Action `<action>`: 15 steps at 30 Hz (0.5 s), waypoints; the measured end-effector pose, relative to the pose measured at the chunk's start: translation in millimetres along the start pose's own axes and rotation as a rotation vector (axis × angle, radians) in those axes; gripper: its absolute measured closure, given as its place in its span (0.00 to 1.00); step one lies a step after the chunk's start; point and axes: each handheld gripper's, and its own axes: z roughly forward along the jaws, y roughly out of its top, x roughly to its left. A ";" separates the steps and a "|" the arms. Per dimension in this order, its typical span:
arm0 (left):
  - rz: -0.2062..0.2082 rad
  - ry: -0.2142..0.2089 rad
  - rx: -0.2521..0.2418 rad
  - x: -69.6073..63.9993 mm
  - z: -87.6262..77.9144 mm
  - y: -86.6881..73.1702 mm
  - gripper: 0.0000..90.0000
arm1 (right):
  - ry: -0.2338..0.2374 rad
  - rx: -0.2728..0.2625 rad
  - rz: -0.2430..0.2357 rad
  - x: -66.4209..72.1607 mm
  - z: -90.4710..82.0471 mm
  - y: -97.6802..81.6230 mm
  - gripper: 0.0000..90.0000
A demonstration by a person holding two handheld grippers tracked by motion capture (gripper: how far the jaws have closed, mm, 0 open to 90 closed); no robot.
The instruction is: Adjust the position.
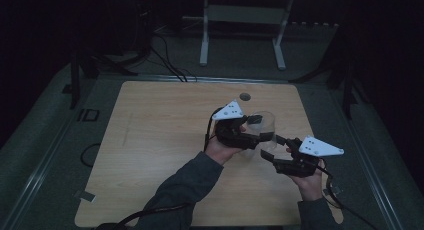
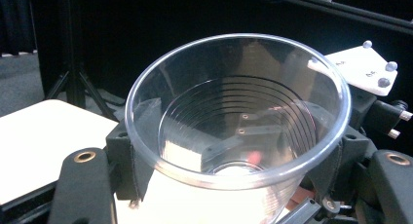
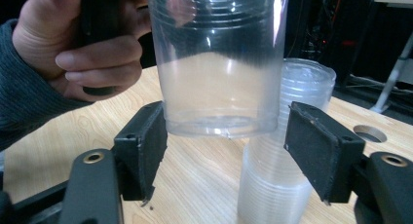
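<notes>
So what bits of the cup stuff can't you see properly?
- Clear cup: its rim is cut off by the top edge of the right gripper view.
- Stack of cups: partly hidden behind the clear cup and a jaw; its count is too blurred to tell.
- High view: the cup is small and dim, so the left gripper's grip is unclear there.

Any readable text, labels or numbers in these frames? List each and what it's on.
"ID": pale marking on the floor left of the table, roughly legible in the high view.
Small dark marks on the white plate of the right gripper, in the left gripper view: too small and blurred to read.
Clear cup, cup stack: no print visible.
</notes>
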 end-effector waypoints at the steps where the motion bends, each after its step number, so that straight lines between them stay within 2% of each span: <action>1: 0.004 0.003 0.003 -1.3 0.5 0.1 0.33 | -0.009 0.004 -0.001 0.4 -1.1 -1.2 0.34; 15: 0.037 0.024 0.012 -4.6 0.3 1.0 0.33 | -0.037 0.015 -0.003 -1.3 -9.4 -6.6 0.30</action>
